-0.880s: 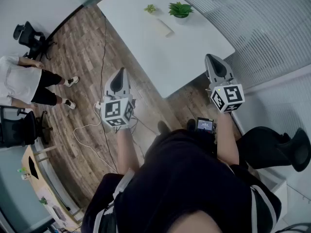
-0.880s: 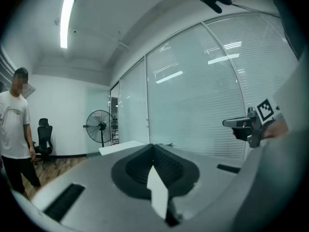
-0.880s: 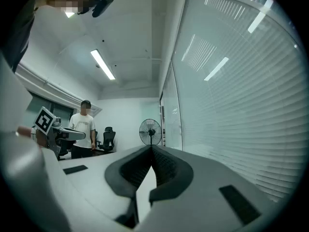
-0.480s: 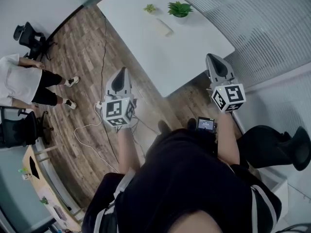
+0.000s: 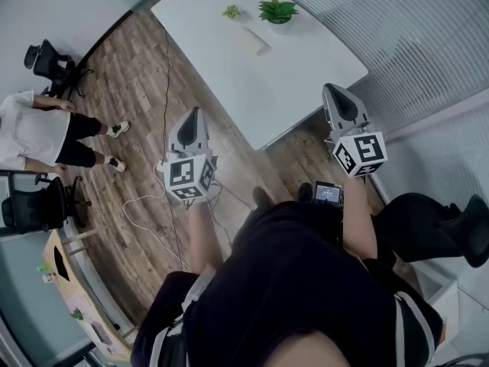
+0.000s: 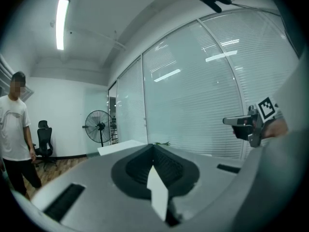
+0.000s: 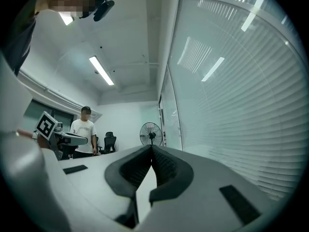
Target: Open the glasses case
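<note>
Only the head view shows the glasses case (image 5: 256,40) on the table (image 5: 298,82) near a potted plant (image 5: 276,10), gripper views catch a standing fan (image 7: 151,133), left gripper (image 6: 153,146) and right gripper (image 7: 151,149) clenched empty, well apart from it

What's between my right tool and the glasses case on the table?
Only bare white table lies between the right tool and the glasses case, as the head view shows.

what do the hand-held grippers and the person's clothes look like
Both the left hand-held gripper and the right hand-held gripper are pale grey, tapering to a point, with black ribbed pads inside. Each carries a white cube with black square markers. The person wears a black top.
</note>
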Demonstrator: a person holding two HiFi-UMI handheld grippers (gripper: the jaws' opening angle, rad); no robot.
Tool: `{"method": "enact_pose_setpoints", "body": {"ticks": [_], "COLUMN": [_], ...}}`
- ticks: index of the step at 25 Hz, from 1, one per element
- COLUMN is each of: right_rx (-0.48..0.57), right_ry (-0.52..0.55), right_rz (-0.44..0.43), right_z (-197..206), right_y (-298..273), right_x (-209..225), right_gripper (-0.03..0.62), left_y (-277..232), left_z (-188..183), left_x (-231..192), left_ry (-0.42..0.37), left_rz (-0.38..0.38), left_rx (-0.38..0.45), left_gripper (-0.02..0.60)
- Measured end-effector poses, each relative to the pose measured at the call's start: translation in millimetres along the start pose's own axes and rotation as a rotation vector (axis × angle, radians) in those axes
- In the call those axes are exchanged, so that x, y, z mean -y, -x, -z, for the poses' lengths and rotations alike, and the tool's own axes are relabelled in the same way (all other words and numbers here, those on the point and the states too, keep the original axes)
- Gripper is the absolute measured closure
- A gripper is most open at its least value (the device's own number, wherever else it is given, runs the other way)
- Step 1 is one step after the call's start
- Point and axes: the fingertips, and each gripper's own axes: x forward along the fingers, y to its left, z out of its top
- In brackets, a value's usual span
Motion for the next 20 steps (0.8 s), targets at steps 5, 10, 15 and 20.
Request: {"method": "enact_pose_setpoints", "body": {"ticks": [5, 10, 15, 20], "right_rx": [-0.008, -0.002, -0.020, -0.045], "right_ry": [-0.035, -0.061, -0.079, -0.037], "right_rz": [-0.011, -0.011, -0.024, -0.050], "right_z": [6.8, 25.3, 32.1, 45.0], "right_y": [14.1, 15.1, -1.4, -59.0], "right_x": [21.5, 40.1, 42.1, 27.6], "right_gripper": [0.579, 0.578, 0.579, 0.579], "left_y": [-6.7, -14.4, -27.3, -63.0], "left_z": [-2.7, 3.5, 4.0, 20.5], "left_x": [22.5, 39.0, 29.4, -6.2], "left_ry": [0.000, -0.039, -0.031, -0.007], "left_rz": [-0.016, -0.015, -0.023, -0.020], "left_rx": [-0.033, -0.054, -0.068, -0.040], "left_gripper": [0.583, 0.582, 0.583, 0.582]}}
